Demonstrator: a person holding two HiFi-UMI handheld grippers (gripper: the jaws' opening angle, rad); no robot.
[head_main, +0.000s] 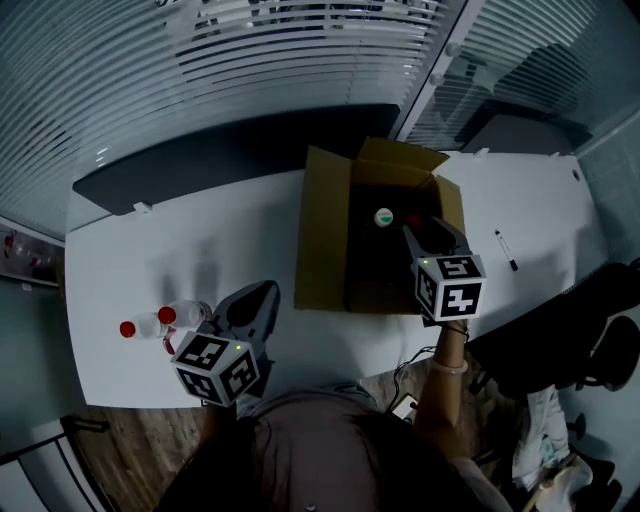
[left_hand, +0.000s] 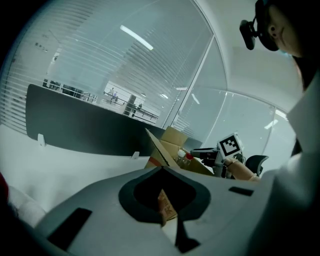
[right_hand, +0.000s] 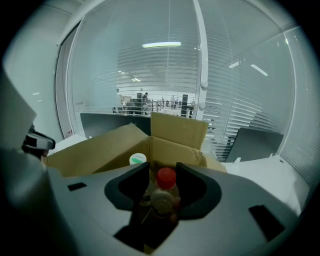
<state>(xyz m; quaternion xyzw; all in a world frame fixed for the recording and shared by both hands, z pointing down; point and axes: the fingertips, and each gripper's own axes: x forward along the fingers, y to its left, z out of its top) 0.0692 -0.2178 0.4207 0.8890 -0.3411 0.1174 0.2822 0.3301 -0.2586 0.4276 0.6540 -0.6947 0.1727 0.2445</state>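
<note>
- A red-capped bottle (right_hand: 165, 192) is pinched between the jaws of the right gripper (right_hand: 163, 170). The jaws are closed on its neck just below the cap.
- In the head view the right gripper (head_main: 425, 235) is held over the opening of the cardboard box (head_main: 320, 230), at about 1 o'clock from the person. The bottle is hung over the box's dark inside (only a red speck of the cap is seen from above).
- A green-capped bottle (head_main: 383, 216) is stood upright inside the box. In the right gripper view it (right_hand: 137, 159) is seen at 10 o'clock from the held cap, with the box wall (right_hand: 175, 130) behind it.
- The jaws of the left gripper (left_hand: 162, 170) are pressed together at the tips, and nothing is held between them.
- The left gripper (head_main: 255, 300) is kept low over the white table (head_main: 150, 250), at 7 o'clock from the box.
- A pair of bottles (head_main: 165, 320) with red caps is laid on its side at 9 o'clock from the left gripper, just beside it, with the two bottles close to each other.
- A marker (head_main: 505, 250) is laid on the table at 3 o'clock from the box.
- A black chair (head_main: 590, 340) is placed off the table's edge at 4 o'clock.
</note>
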